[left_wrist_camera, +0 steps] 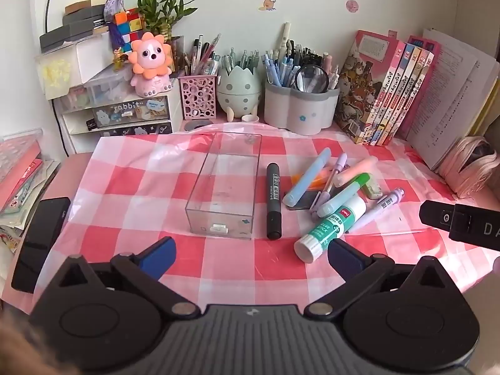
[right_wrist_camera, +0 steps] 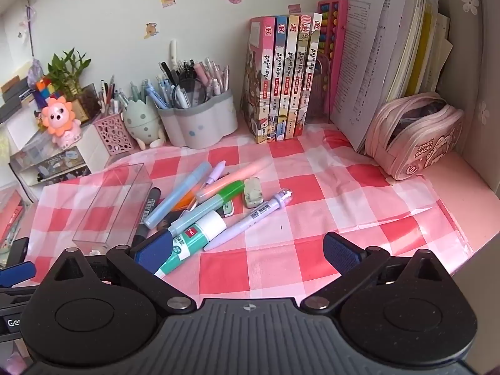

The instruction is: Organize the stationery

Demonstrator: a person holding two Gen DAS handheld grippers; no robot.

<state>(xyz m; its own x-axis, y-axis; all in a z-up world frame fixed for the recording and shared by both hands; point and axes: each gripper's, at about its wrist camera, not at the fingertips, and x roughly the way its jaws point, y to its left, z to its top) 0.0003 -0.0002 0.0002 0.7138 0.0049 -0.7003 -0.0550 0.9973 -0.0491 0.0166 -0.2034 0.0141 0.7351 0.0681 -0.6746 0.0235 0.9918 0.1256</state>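
A clear plastic tray [left_wrist_camera: 225,184] lies with nothing in it on the red-and-white checked cloth [left_wrist_camera: 131,187]. A black marker [left_wrist_camera: 273,201] lies right of it. Beyond that is a heap: a glue stick [left_wrist_camera: 331,228], a light blue highlighter [left_wrist_camera: 307,176], a green-capped highlighter [left_wrist_camera: 347,193], a pale pink one [left_wrist_camera: 356,170], a purple pen [left_wrist_camera: 378,207] and an eraser [left_wrist_camera: 372,189]. My left gripper [left_wrist_camera: 250,256] hovers open near the front, nothing between its fingers. My right gripper [right_wrist_camera: 247,250] is open too, its left finger [right_wrist_camera: 153,250] over the glue stick [right_wrist_camera: 190,237], beside the purple pen [right_wrist_camera: 250,218].
Pen pots [left_wrist_camera: 300,106] and an egg-shaped holder [left_wrist_camera: 239,90] line the back wall beside standing books [left_wrist_camera: 387,93]. A drawer unit [left_wrist_camera: 125,115] stands back left, a pink pencil case [right_wrist_camera: 415,137] back right. A black phone [left_wrist_camera: 40,240] lies at the left edge.
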